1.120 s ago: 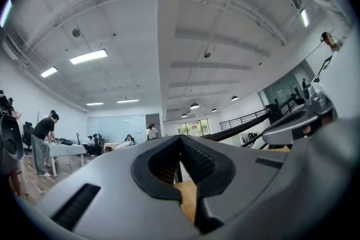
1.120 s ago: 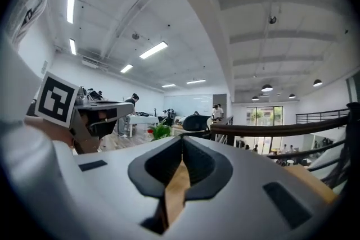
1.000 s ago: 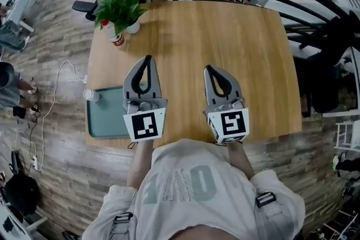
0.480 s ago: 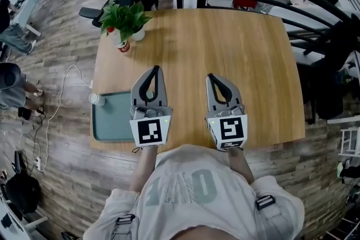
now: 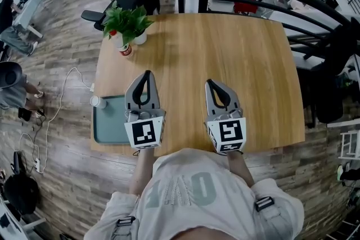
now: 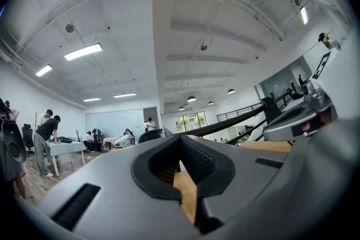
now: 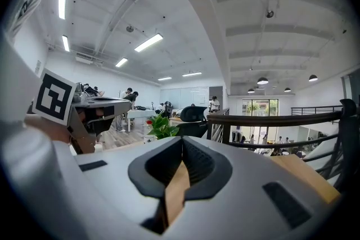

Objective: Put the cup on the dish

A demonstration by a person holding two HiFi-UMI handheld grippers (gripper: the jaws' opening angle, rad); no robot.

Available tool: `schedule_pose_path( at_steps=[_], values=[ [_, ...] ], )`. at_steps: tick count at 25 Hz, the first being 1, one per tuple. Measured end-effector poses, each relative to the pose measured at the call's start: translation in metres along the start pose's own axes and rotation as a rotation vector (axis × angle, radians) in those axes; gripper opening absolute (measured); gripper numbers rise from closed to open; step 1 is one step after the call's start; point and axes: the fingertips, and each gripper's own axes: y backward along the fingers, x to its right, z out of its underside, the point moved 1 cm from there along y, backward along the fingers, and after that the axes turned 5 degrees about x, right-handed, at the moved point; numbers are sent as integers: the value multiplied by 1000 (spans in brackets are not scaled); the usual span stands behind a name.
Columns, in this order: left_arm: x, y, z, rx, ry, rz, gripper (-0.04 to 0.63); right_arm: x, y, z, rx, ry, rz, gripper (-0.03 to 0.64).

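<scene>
White cup, small, at teal dish's far-left corner.

The table is honey-coloured wood with fine lengthwise grain. The dish is a muted grey-green and the cup is pale, near white. The left gripper and the right gripper are light grey with black ribbed linings inside their jaws, and each carries a white cube printed with black square markers. The plant has bright green leaves in a white pot, beside a small red-and-white container. The floor is grey-brown planking. The person's shirt is off-white with faded grey-green lettering.
</scene>
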Motion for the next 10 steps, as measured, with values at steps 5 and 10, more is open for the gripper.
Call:
schedule_pose_path(
  at_steps=[5, 10],
  values=[
    [4, 0, -2, 8, -9, 14, 9, 0, 1, 1, -4, -9, 1, 20],
    [5, 1, -2, -4, 9, 10, 9, 1, 3, 3, -23, -8, 13, 20]
  ],
)
